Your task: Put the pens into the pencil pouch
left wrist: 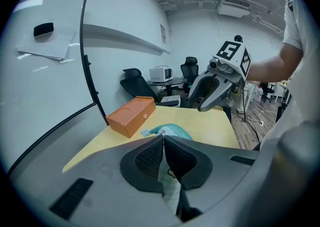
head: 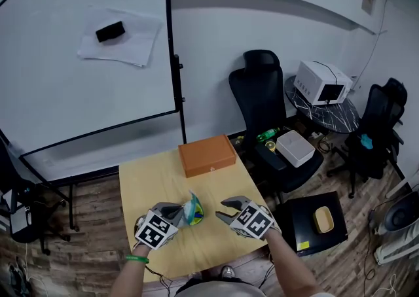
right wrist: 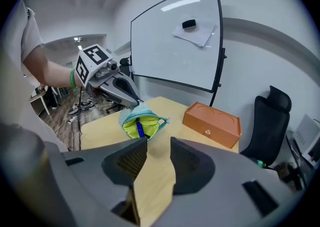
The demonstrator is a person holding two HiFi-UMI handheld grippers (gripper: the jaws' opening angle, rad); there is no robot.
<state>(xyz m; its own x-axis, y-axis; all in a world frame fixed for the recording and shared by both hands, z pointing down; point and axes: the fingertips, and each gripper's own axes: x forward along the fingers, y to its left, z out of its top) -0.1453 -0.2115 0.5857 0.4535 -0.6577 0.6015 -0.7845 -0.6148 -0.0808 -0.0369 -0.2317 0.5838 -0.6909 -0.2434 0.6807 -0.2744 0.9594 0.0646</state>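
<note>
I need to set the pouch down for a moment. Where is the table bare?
Bare wood: the left side of the table, between the orange box and the left gripper; the strip between box and pouch; the near edge. Crowded in the middle, where the left gripper holds the pouch and the right gripper stands open beside it.

An orange box sits on the wooden table, a whiteboard behind.

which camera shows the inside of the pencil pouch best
The right gripper view: it looks into the open pencil pouch, showing yellow-green lining and a blue pen. The head view shows it small, from above; the left gripper view, only its teal outside.
</note>
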